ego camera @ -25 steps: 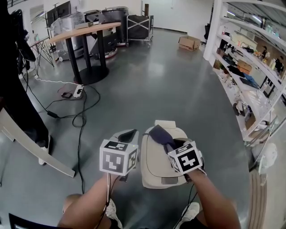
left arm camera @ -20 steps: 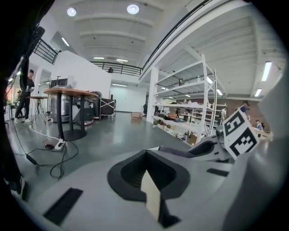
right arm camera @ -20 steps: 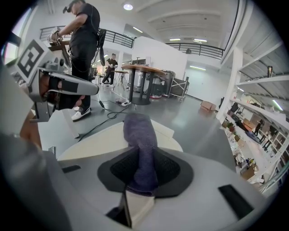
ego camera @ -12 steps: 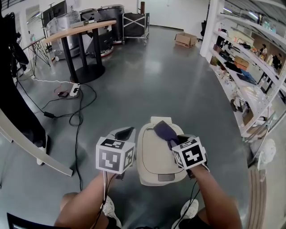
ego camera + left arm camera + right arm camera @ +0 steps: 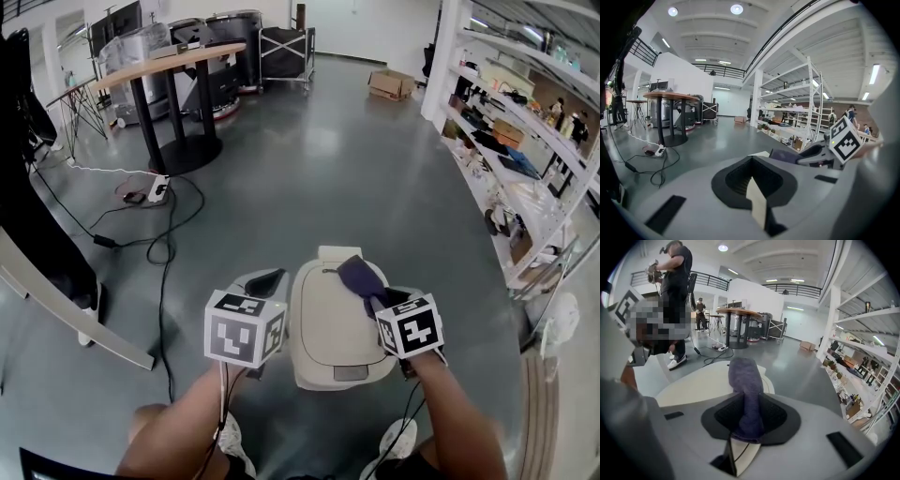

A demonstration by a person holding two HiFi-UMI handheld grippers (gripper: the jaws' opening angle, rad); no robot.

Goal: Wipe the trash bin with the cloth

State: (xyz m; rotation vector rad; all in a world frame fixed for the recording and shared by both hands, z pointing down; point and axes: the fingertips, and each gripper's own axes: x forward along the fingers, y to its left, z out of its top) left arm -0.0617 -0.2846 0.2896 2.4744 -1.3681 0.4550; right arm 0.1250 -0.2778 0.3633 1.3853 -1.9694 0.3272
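A beige trash bin [image 5: 328, 333] stands on the floor just in front of me, seen from above with its lid down. My right gripper [image 5: 378, 300] is shut on a purple cloth [image 5: 359, 276], which lies on the far right part of the lid. In the right gripper view the cloth [image 5: 746, 385] hangs out of the shut jaws over the lid [image 5: 701, 385]. My left gripper [image 5: 265, 280] hovers left of the bin, apart from it, its jaws together and empty. The left gripper view shows the cloth [image 5: 786, 156] and the right gripper [image 5: 820, 154] off to the right.
Black cables and a power strip [image 5: 159, 190] lie on the grey floor at the left. A tall round-base table [image 5: 178, 103] stands further back. Shelving [image 5: 525, 141] runs along the right. A cardboard box [image 5: 392, 84] sits far off. A person [image 5: 675, 296] stands at the left.
My right gripper has slid the cloth to the right across the far part of the lid. The left gripper has stayed beside the bin.
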